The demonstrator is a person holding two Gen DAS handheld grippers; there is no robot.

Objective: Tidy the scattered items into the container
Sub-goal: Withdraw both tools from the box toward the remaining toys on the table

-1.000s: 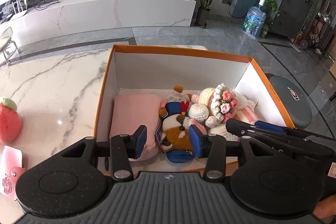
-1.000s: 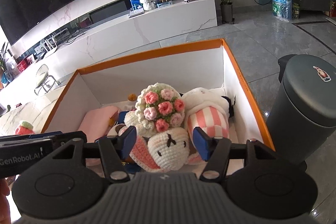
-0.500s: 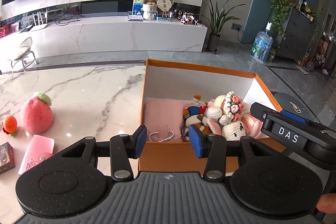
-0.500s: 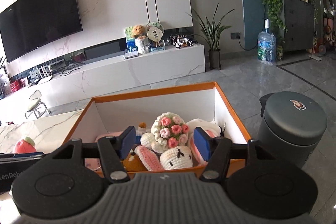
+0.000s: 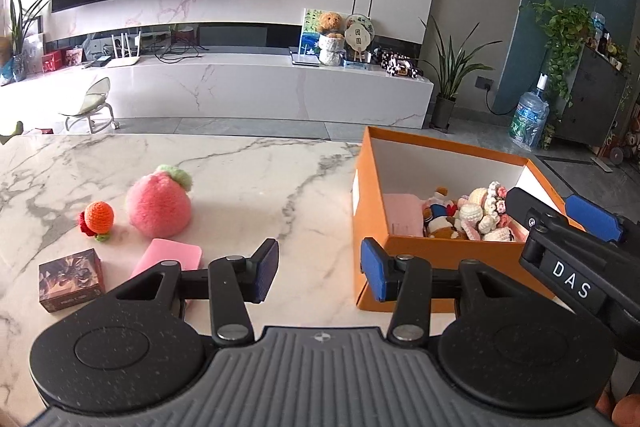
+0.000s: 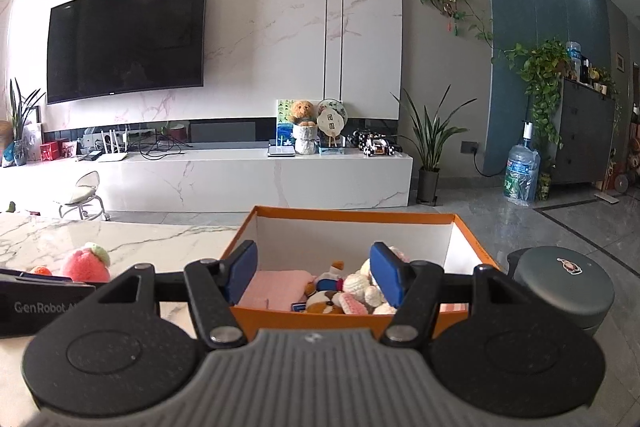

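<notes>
An orange box (image 5: 430,251) (image 6: 344,319) with white inner walls stands at the marble table's right end, holding a pink pouch and several crocheted toys (image 5: 476,217). Left on the table lie a pink plush strawberry (image 5: 158,205) (image 6: 86,265), a small orange crocheted fruit (image 5: 99,217), a pink card case (image 5: 170,259) and a small dark patterned box (image 5: 72,279). My left gripper (image 5: 319,267) is open and empty above the table, just left of the orange box. My right gripper (image 6: 314,277) is open and empty, raised in front of the box. Its fingers (image 5: 592,217) also show at the right edge of the left wrist view.
The marble table (image 5: 240,179) stretches to the left. A dark round bin (image 6: 568,287) stands on the floor right of the box. Beyond are a long white TV console (image 6: 260,179), a small chair (image 5: 94,107), potted plants and a water bottle (image 6: 522,175).
Both grippers have lifted up and pulled back out of the orange box. The left one has swung left, bringing the strawberry, orange fruit, card case and dark box into view.
</notes>
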